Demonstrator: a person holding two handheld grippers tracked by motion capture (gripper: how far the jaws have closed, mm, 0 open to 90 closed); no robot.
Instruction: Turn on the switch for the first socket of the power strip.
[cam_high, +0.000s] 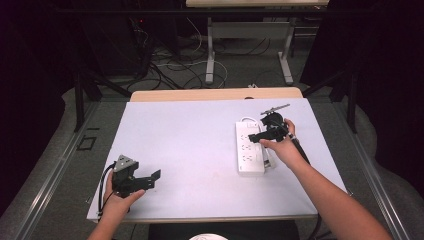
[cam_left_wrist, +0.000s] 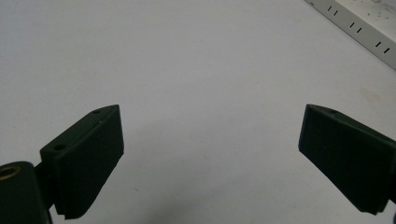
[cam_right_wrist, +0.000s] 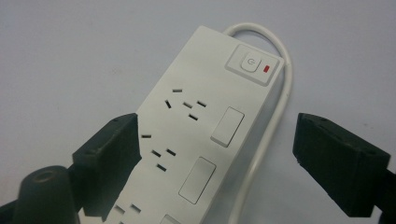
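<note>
A white power strip (cam_high: 249, 148) lies on the right half of the white table (cam_high: 200, 145), its cable (cam_right_wrist: 275, 93) looping round its far end. In the right gripper view the power strip (cam_right_wrist: 187, 135) shows a power button with a red indicator (cam_right_wrist: 266, 68) and several sockets. My right gripper (cam_high: 256, 137) hovers open over the strip's far end, jaws straddling it without touching. My left gripper (cam_high: 152, 180) is open near the table's front left edge, with bare table between its jaws. In the left gripper view a corner of the strip (cam_left_wrist: 364, 25) shows at top right.
A second table's legs (cam_high: 210, 55) and loose cables (cam_high: 170, 65) lie on the floor beyond the far edge. Dark curtains flank both sides. A wooden edge (cam_high: 215, 94) runs along the table's back.
</note>
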